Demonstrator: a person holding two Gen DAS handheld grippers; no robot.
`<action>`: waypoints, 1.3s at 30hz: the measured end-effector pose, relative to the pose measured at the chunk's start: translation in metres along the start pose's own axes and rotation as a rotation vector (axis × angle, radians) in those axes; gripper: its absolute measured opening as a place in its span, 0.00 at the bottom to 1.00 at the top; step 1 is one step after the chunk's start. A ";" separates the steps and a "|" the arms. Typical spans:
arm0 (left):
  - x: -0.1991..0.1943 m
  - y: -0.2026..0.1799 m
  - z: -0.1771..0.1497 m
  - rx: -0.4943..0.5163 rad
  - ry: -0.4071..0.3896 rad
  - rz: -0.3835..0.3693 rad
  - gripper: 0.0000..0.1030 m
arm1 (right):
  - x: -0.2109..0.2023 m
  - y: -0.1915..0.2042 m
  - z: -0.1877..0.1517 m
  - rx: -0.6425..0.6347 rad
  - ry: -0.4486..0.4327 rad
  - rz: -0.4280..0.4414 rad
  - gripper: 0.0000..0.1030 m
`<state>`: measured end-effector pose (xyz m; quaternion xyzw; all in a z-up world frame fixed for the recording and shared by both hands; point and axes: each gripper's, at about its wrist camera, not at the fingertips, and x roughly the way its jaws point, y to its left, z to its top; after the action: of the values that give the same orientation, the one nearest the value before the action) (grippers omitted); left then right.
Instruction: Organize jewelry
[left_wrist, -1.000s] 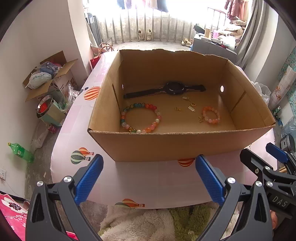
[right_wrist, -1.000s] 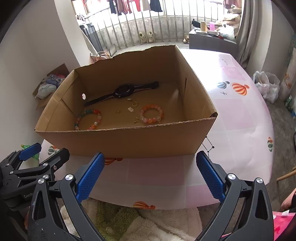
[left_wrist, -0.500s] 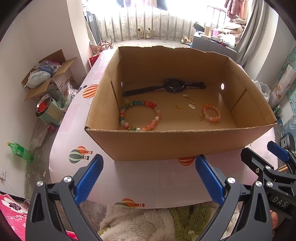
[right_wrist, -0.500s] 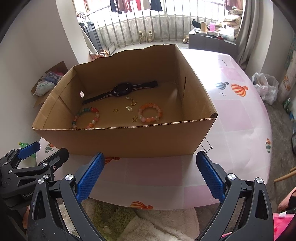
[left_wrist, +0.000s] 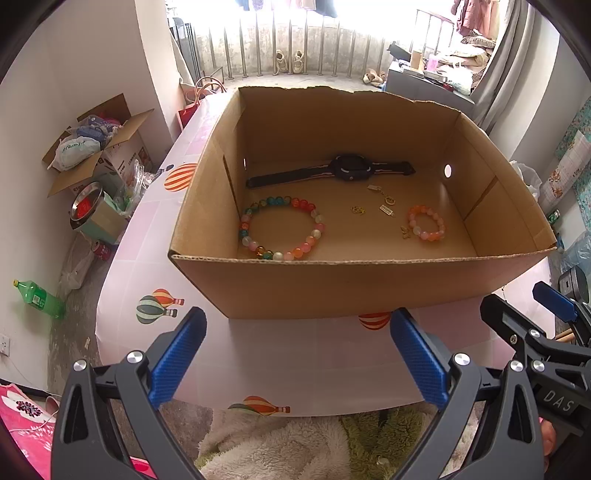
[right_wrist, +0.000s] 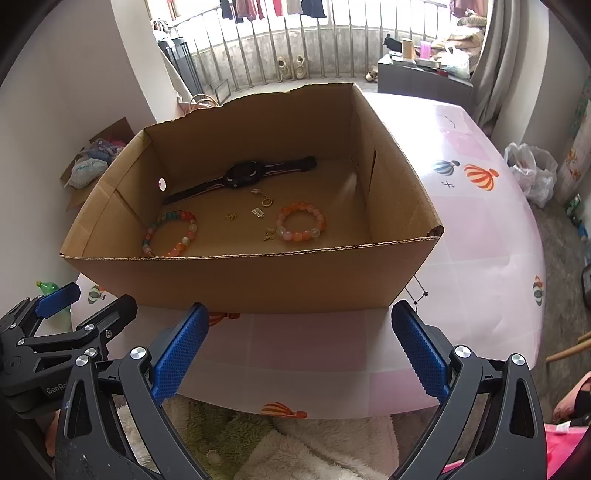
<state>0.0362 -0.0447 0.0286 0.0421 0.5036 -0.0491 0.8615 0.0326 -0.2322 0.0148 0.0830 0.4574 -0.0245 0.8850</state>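
Left hand-held gripper (left_wrist: 297, 354) and right hand-held gripper (right_wrist: 299, 350) both spread wide and empty, hovering side by side before the tabletop (right_wrist: 480, 236) edge, cardboard box (left_wrist: 332, 284) holding a black wristwatch (left_wrist: 351, 168), multicolour bead bracelet (left_wrist: 282, 229), smaller orange bead bracelet (left_wrist: 426, 223), small gold charms (left_wrist: 386, 201) between the bracelets.

The left gripper (left_wrist: 297, 354), a black plastic clamp frame with two blue ribbed finger pads (left_wrist: 177, 360), has its jaws spread wide with nothing between them. The right gripper (right_wrist: 299, 352), of the same black frame and blue ribbed pads (right_wrist: 419, 352), is likewise spread wide and holds nothing. Both point forward, side by side: the right one shows at the left camera's lower right edge, the left one at the right camera's lower left edge. A bit of a hand (left_wrist: 548, 439) shows behind the right gripper's frame
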 end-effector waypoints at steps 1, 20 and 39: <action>0.000 0.000 0.000 0.000 0.001 0.001 0.95 | 0.000 0.000 0.000 0.000 0.000 -0.001 0.92; 0.002 0.002 0.000 -0.005 0.007 0.000 0.95 | 0.001 0.002 0.001 -0.004 0.009 0.001 0.92; 0.002 0.002 -0.001 -0.005 0.007 0.000 0.95 | 0.000 0.000 0.001 0.003 0.015 0.007 0.92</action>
<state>0.0369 -0.0423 0.0269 0.0403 0.5070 -0.0478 0.8597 0.0336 -0.2325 0.0149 0.0859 0.4638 -0.0213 0.8815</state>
